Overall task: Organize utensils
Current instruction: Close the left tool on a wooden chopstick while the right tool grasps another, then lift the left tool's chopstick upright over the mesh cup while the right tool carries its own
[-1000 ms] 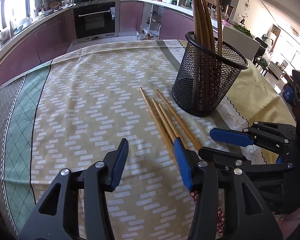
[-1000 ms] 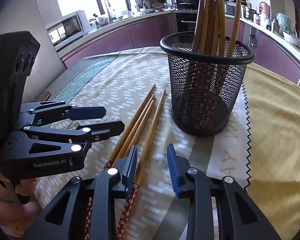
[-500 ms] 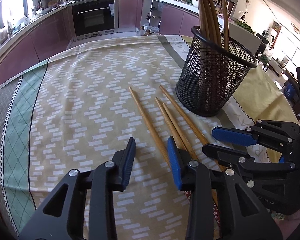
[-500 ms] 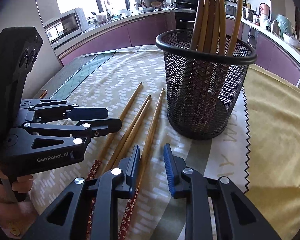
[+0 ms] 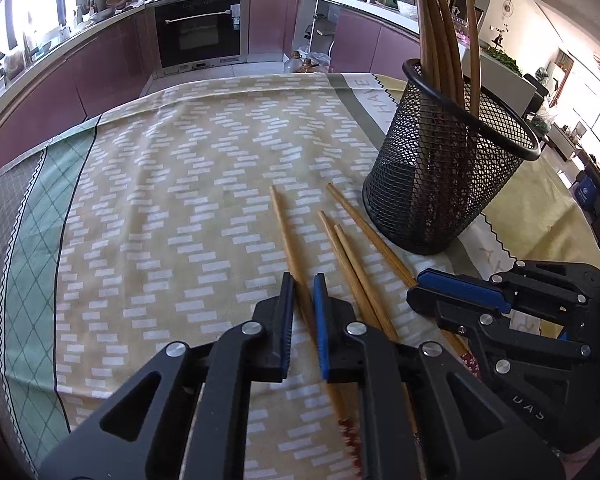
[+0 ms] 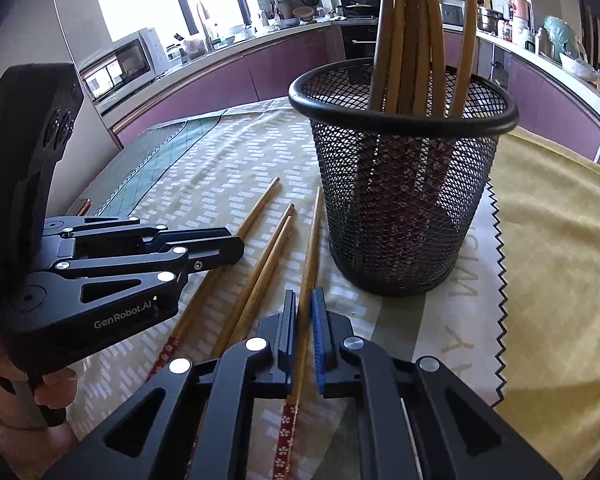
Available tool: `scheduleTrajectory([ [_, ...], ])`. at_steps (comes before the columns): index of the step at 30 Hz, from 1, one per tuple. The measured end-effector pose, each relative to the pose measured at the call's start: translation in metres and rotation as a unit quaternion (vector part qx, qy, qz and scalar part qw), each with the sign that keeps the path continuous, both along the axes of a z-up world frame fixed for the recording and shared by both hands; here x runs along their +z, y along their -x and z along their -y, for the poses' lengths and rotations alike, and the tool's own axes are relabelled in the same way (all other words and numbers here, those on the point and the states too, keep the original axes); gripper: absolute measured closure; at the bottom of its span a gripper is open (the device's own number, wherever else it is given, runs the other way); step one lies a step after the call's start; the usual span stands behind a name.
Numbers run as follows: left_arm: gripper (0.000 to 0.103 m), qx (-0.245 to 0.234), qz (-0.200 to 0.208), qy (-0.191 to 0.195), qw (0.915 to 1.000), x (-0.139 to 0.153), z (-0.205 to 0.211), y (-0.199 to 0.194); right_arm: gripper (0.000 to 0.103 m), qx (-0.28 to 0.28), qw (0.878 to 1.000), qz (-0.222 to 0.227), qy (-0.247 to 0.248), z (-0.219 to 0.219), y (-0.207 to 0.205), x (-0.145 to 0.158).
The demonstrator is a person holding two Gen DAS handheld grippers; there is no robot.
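Four chopsticks lie on our patterned tablecloth (image 5: 180, 184) beside the black mesh holder (image 5: 440, 184). Our left gripper (image 5: 300, 312) has just clamped the leftmost chopstick (image 5: 284, 232); our right gripper (image 6: 302, 320) has just clamped the rightmost chopstick (image 6: 314, 240), nearest the holder.

Wrist views close, angled down, sharing chopsticks (image 5: 340, 248)
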State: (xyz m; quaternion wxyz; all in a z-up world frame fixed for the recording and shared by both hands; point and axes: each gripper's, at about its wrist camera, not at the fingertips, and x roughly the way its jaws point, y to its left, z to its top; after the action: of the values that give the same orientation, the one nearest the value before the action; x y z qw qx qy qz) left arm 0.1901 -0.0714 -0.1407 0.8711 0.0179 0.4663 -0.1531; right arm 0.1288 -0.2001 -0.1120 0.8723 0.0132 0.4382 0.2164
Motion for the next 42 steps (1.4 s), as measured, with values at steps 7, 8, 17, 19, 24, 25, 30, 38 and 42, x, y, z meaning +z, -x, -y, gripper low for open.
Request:
scheduleTrajectory([
  [7, 0.095, 0.007, 0.002, 0.011, 0.9999, 0.004, -0.009, 0.012, 0.097, 0.008, 1.000, 0.001, -0.010, 0.008, 0.007, 0.005],
  [8, 0.095, 0.006, 0.005, 0.012, 0.9999, 0.006, -0.010, 0.015, 0.097, 0.011, 1.000, 0.002, -0.015, 0.009, 0.008, 0.007],
  [17, 0.095, -0.014, 0.034, 0.053, 0.9979, 0.045, -0.026, 0.040, 0.097, 0.028, 0.998, 0.033, -0.054, 0.028, 0.031, 0.040],
  [19, 0.096, -0.021, 0.040, 0.063, 0.9970, 0.054, -0.028, 0.044, 0.097, 0.028, 0.997, 0.042, -0.065, 0.033, 0.034, 0.048],
  [24, 0.096, -0.036, 0.061, 0.086, 0.9938, 0.080, -0.034, 0.056, 0.097, 0.026, 0.994, 0.065, -0.084, 0.043, 0.038, 0.067],
  [25, 0.096, -0.039, 0.066, 0.091, 0.9929, 0.085, -0.035, 0.058, 0.097, 0.025, 0.993, 0.069, -0.088, 0.046, 0.038, 0.070],
  [30, 0.096, -0.054, 0.089, 0.117, 0.9877, 0.112, -0.042, 0.071, 0.097, 0.018, 0.991, 0.088, -0.104, 0.056, 0.038, 0.084],
  [38, 0.096, -0.056, 0.121, 0.144, 0.9805, 0.145, -0.048, 0.078, 0.097, 0.009, 0.986, 0.110, -0.121, 0.068, 0.034, 0.098],
  [42, 0.096, -0.055, 0.135, 0.154, 0.9773, 0.157, -0.047, 0.077, 0.097, 0.006, 0.985, 0.121, -0.125, 0.069, 0.033, 0.105],
])
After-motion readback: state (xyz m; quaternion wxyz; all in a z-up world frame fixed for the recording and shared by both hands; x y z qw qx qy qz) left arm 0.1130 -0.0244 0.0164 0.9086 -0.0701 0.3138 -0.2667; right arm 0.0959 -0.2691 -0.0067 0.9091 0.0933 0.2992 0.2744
